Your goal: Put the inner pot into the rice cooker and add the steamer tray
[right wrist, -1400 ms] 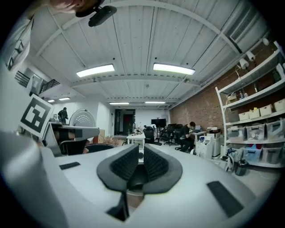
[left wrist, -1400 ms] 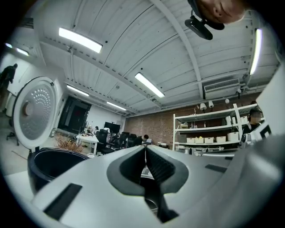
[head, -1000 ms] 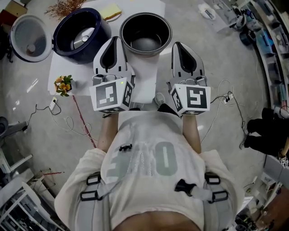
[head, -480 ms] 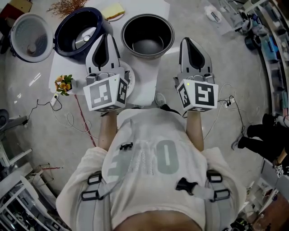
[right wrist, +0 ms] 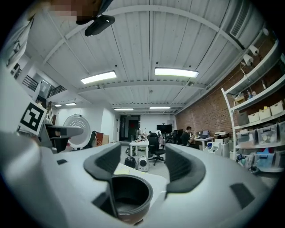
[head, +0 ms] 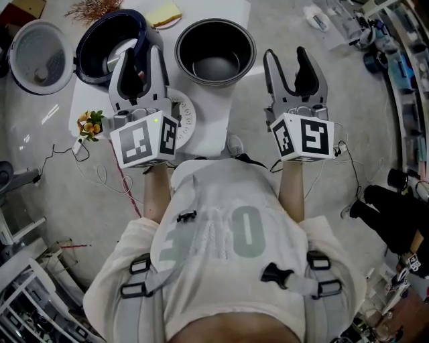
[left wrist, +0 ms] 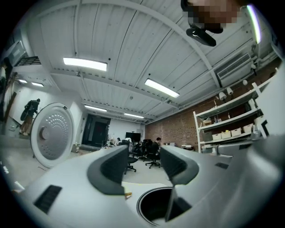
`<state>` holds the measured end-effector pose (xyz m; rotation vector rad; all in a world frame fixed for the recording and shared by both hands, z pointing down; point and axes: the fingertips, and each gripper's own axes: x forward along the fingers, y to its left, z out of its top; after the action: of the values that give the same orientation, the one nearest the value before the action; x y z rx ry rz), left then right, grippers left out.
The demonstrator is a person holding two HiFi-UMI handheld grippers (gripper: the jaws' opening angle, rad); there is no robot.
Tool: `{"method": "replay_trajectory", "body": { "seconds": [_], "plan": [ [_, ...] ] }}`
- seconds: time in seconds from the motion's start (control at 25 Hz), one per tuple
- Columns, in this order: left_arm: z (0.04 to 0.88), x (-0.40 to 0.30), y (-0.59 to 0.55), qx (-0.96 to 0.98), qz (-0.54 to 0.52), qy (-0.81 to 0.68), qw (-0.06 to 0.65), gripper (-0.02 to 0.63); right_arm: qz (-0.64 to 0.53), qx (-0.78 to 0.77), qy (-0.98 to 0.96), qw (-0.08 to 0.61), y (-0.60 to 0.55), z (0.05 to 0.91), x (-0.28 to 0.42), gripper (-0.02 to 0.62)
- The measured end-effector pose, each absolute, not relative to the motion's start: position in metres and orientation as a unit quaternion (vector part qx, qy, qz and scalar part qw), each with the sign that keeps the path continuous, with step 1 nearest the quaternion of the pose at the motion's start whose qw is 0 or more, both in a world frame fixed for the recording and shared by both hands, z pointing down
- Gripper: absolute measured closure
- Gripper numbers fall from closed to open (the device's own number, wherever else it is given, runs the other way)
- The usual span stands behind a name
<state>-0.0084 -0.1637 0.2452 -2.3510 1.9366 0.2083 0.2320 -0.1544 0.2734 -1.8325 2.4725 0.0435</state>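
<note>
The black inner pot (head: 216, 52) stands empty on the white table (head: 216, 130), apart from the dark blue rice cooker (head: 100, 41) to its left, whose lid (head: 37, 47) hangs open. The white steamer tray (head: 184, 120) lies partly under my left gripper (head: 141, 57). That gripper hovers between cooker and pot, its jaws opening with nothing between them. My right gripper (head: 286, 55) hovers right of the pot, jaws opening wide and empty. The left gripper view shows the pot (left wrist: 156, 205) low beyond the left gripper (left wrist: 143, 156); the right gripper view shows the pot (right wrist: 129, 193) below the right gripper (right wrist: 142, 162).
A yellow item on a plate (head: 164, 15) lies at the table's far edge. A small flower bunch (head: 94, 126) sits at the left corner. Cables (head: 100, 177) trail over the floor on both sides. Shelving (head: 402, 74) runs along the right.
Both grippers went from shut to open. The left one drifted left toward the cooker and the right one drifted right, so they stand farther apart.
</note>
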Motion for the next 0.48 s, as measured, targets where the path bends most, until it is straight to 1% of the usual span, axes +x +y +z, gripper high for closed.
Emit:
{"method": "replay_trajectory", "body": {
  "seconds": [0.04, 0.12, 0.16, 0.28, 0.48],
  "plan": [
    [0.243, -0.008, -0.165, -0.772, 0.071, 0.63, 0.046, 0.346, 0.009, -0.591, 0.806, 0.036, -0.157, 0.273, 0.232, 0.26],
    [0.24, -0.008, -0.167, -0.773, 0.077, 0.627, 0.048, 0.286, 0.0, -0.588, 0.808, 0.046, -0.161, 0.274, 0.233, 0.219],
    [0.24, -0.008, -0.167, -0.773, 0.08, 0.628, 0.045, 0.272, -0.003, -0.587, 0.808, 0.048, -0.163, 0.275, 0.234, 0.216],
    [0.243, -0.01, -0.168, -0.775, 0.091, 0.625, 0.024, 0.27, -0.018, -0.581, 0.811, 0.056, -0.165, 0.279, 0.237, 0.216],
    [0.254, -0.015, -0.174, -0.781, 0.133, 0.608, -0.045, 0.27, -0.056, -0.569, 0.817, 0.069, -0.17, 0.286, 0.241, 0.227]
  ]
}}
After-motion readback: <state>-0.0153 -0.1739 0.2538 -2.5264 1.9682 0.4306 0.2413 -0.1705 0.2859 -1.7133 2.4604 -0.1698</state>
